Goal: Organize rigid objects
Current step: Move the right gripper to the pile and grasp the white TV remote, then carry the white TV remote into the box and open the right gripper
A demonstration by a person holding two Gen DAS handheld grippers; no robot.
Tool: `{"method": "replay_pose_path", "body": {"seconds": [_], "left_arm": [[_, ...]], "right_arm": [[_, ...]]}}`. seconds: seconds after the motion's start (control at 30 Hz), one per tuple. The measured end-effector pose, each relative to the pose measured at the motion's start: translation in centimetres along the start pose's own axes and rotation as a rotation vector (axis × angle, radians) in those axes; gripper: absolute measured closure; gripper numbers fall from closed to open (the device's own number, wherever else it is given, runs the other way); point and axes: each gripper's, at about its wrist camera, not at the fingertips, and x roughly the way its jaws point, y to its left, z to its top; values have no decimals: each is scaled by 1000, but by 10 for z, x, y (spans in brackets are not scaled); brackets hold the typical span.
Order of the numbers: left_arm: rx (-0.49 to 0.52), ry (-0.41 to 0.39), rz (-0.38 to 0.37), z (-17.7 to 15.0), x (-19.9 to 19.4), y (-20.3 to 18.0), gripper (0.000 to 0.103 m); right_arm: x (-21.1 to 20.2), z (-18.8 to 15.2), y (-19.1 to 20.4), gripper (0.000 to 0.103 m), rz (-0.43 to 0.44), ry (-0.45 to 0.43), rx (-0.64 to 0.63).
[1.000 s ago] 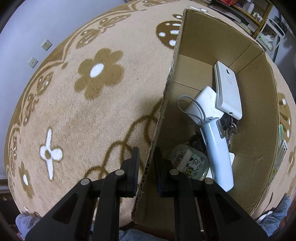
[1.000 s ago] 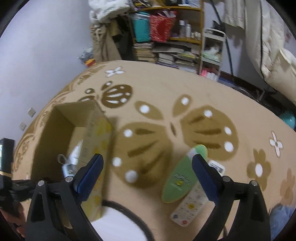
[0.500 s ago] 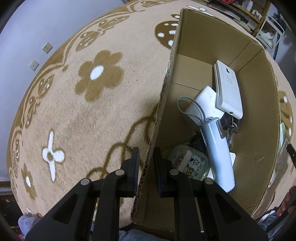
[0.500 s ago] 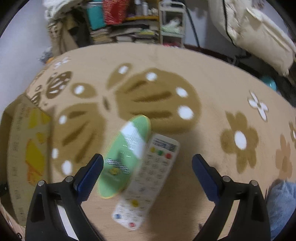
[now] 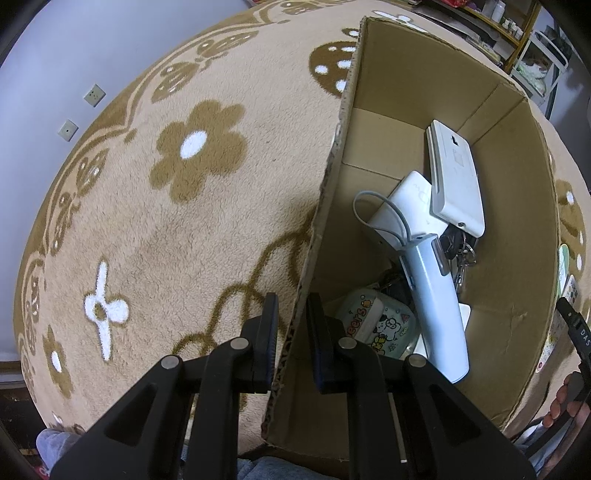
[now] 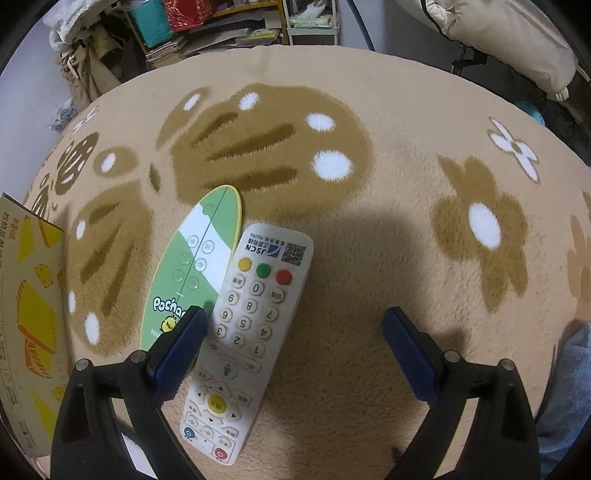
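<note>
My left gripper [image 5: 291, 306] is shut on the left wall of an open cardboard box [image 5: 325, 206], one finger outside and one inside. The box holds a flat white device [image 5: 456, 181], a white power bank with a cable [image 5: 402, 210], a pale blue handheld device [image 5: 436, 306], keys [image 5: 460, 254] and a cartoon-printed case [image 5: 376, 325]. My right gripper [image 6: 295, 328] is wide open just above a white remote control [image 6: 247, 328] on the carpet. A green oval Pochacco board [image 6: 199, 266] lies touching the remote's left side, under my left fingertip [image 6: 181, 339].
The box's printed outer side [image 6: 29, 317] stands at the left of the right wrist view. A beige carpet with brown flowers [image 6: 406, 221] covers the floor. Cluttered shelves [image 6: 207, 26] and a cushion [image 6: 509, 37] sit beyond the carpet. A blue-clad knee [image 6: 569, 387] is at the right.
My right gripper swung away from the box to the right and came down over the remote and green board, staying open. My left gripper kept its hold on the box wall.
</note>
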Motion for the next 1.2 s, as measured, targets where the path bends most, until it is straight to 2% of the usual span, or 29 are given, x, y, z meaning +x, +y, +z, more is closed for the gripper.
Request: {"method": "replay_pose_path", "body": {"seconds": [0.17, 0.27, 0.37, 0.47, 0.5, 0.63, 0.8, 0.93, 1.0, 1.2], "left_arm": [[0, 0, -1, 0, 0, 0, 89], [-2, 0, -1, 0, 0, 0, 89], [0, 0, 0, 0, 0, -1, 89], [3, -1, 4, 0, 0, -2, 89], [3, -1, 5, 0, 0, -2, 89], [3, -1, 4, 0, 0, -2, 89], [3, 0, 4, 0, 0, -2, 89], [6, -1, 6, 0, 0, -2, 89], [6, 0, 7, 0, 0, -3, 89], [2, 0, 4, 0, -1, -3, 89]], "right_arm": [[4, -2, 11, 2, -44, 17, -52], [5, -2, 11, 3, -54, 30, -32], [1, -2, 14, 16, -98, 29, -34], [1, -1, 19, 40, -143, 37, -48], [3, -2, 21, 51, -148, 43, -52], [1, -5, 25, 59, -150, 18, -64], [-24, 0, 25, 59, -26, -37, -17], [-46, 4, 37, 59, 68, -76, -26], [-59, 4, 50, 59, 117, -96, -48], [-90, 8, 90, 59, 184, -167, -151]]}}
